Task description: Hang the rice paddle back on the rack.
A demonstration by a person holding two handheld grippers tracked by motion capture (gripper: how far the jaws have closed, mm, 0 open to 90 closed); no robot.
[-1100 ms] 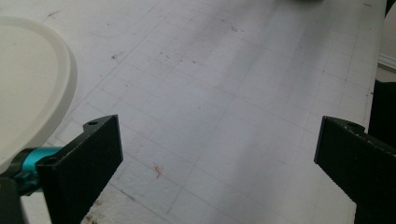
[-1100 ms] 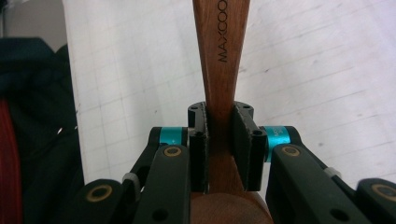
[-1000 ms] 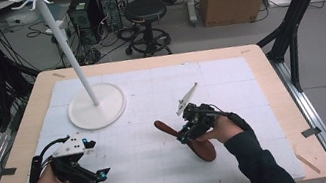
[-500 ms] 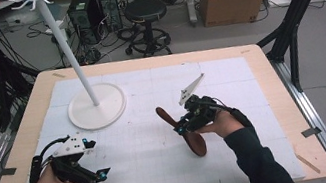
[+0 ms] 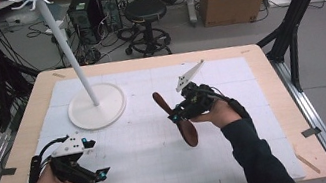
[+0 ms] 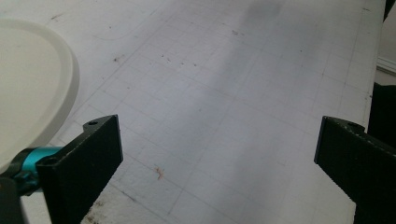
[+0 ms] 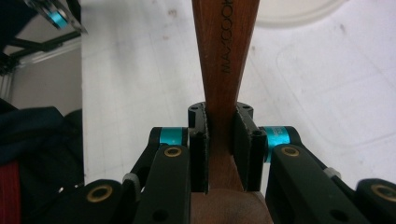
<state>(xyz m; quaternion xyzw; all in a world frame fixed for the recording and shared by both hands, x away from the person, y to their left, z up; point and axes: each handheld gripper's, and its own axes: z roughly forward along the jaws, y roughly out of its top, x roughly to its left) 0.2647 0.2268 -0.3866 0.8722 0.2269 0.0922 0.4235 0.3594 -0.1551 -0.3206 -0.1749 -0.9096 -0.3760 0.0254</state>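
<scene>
Where the right tongs (image 7: 219,154) clamp it, the wooden spoon (image 7: 227,56) reads "MAXCOOK".

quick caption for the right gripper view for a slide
Right tongs clamped on the neck of a brown wooden spoon, above the white gridded mat.

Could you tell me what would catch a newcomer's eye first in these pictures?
Most striking is the brown wooden spoon, clamped by its handle in the right hand-held gripper and held clear above the white gridded mat right of centre. Next comes the tall white rack, a pole on a round base at the mat's far left. The left hand-held gripper rests near the front left corner, jaws wide open and empty.
</scene>
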